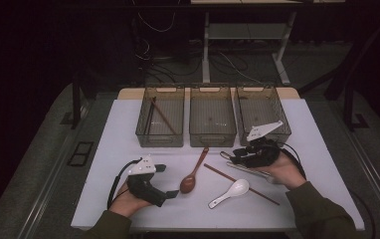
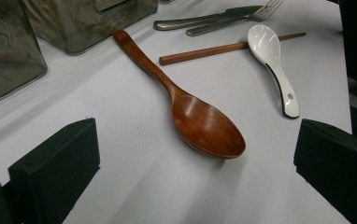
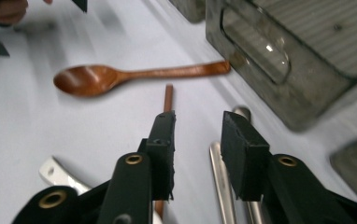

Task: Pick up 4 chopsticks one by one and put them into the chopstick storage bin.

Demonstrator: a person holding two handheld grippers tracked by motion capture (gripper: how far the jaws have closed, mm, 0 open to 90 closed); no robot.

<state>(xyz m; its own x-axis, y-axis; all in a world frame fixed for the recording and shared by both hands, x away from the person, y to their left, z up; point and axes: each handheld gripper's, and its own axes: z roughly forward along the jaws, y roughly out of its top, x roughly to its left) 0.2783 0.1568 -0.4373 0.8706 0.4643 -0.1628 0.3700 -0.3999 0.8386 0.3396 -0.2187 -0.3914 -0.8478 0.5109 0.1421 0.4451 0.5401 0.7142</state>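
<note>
The table (image 1: 103,149) has a white top with a bare wooden strip along its far edge. 3 clear, smoke-tinted bins stand side by side at the far edge: left bin (image 1: 160,141), middle bin (image 1: 213,140), right bin (image 1: 282,130). In front of them, directly on the white surface, lie a wooden spoon (image 1: 192,174) (bowl toward the person), a brown chopstick (image 1: 228,175) set diagonally, a white ceramic spoon (image 1: 230,192) just beside the chopstick, and metal cutlery (image 2: 200,21), including a fork (image 2: 256,13).
</note>
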